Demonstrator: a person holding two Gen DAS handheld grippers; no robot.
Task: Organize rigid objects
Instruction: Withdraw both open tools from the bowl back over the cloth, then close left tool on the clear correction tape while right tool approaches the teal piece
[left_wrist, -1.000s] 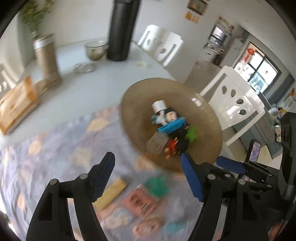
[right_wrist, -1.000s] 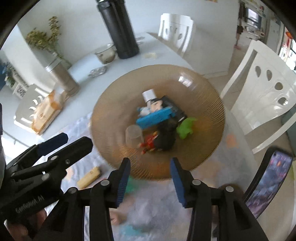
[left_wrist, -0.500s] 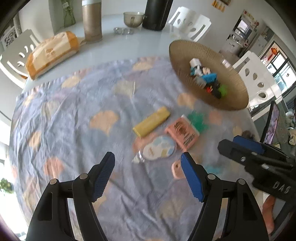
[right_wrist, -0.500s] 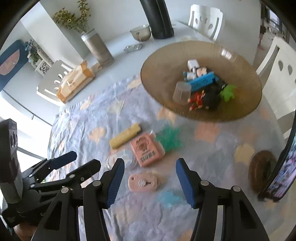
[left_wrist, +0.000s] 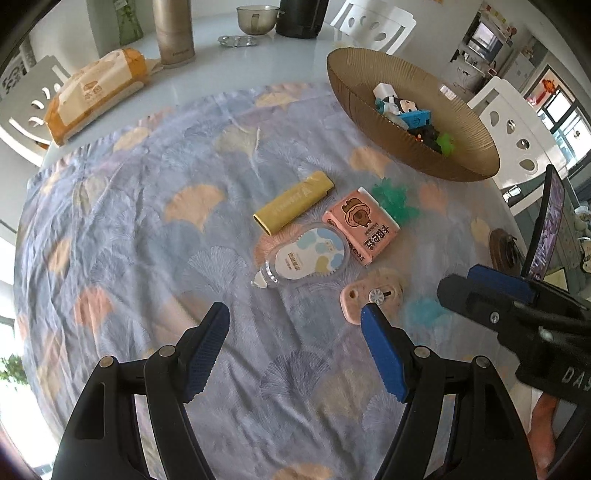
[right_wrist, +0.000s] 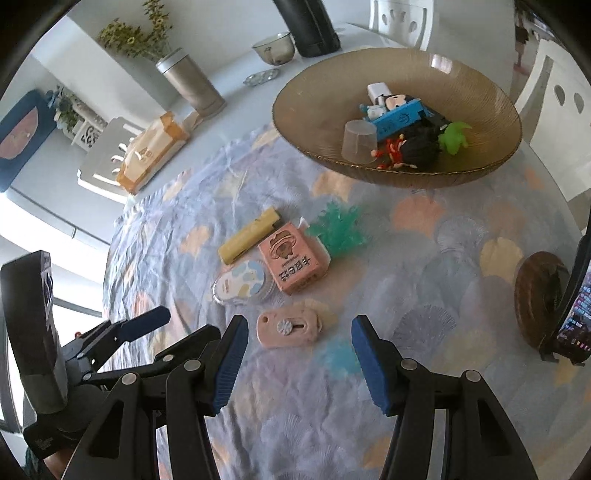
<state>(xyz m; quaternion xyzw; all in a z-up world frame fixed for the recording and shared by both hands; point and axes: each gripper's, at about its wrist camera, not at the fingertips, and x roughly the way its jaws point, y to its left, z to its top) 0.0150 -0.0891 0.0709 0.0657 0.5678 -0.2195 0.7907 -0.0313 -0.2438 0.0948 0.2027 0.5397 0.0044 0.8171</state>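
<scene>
Left tool (left_wrist: 295, 350): shown released at lower centre of the left wrist view, nothing gripped. Pink slider case (left_wrist: 371, 297) is seen just above its right finger; pink carton (left_wrist: 362, 225), yellow tube (left_wrist: 293, 203) and round pouch (left_wrist: 306, 254) are clustered mid-frame; bowl (left_wrist: 472, 129) at upper right.

Right tool (right_wrist: 297, 363): shown released at lower centre of the right wrist view. Pink slider case (right_wrist: 290, 328) is seen just above the gap; bowl (right_wrist: 314, 103) at upper right on the counter (right_wrist: 236, 70).
</scene>
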